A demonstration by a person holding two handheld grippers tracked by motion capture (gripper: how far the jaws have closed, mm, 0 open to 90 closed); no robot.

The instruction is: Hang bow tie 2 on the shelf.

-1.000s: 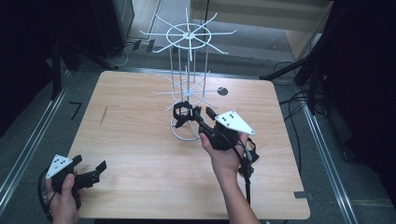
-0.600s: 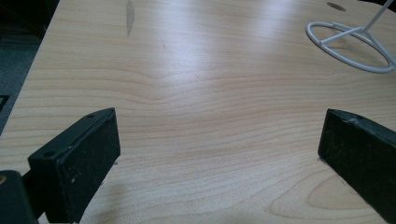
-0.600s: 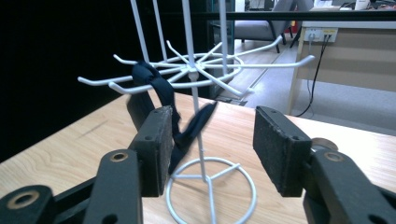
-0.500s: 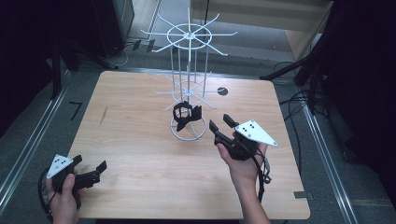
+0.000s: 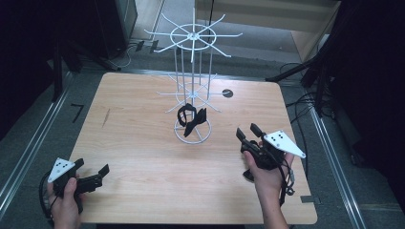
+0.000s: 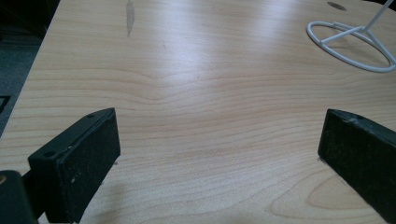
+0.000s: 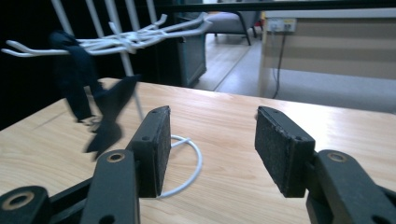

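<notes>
Looking down from the high view, I have the white wire rack (image 5: pixel 192 71) standing a little past the middle of the wooden table (image 5: pixel 143 157), toward twelve o'clock, its ring base (image 5: pixel 192 135) flat on the wood. A black strap (image 5: pixel 190 118) hangs from one of the rack's lower arms, drooping over the ring base. In the right gripper view the same black strap (image 7: pixel 88 98) dangles from a white prong at about ten o'clock, its lower end close to the tabletop.

My right gripper (image 5: pixel 248 135) sits at roughly four o'clock from the rack, well apart from it, jaws pointing toward eleven o'clock. Those jaws have just been opening and now stand about halfway apart with nothing between them; in the right gripper view I see bare wood and part of the ring base (image 7: pixel 191 172) in the gap.

My left gripper (image 5: pixel 90 171) rests low near the table's seven o'clock corner, held in my hand (image 5: pixel 64 205), far from the rack. Its jaws are spread wide and hold nothing; the left gripper view gives me plain wood grain between them, with the ring base (image 6: pixel 350 44) off at one o'clock.
</notes>
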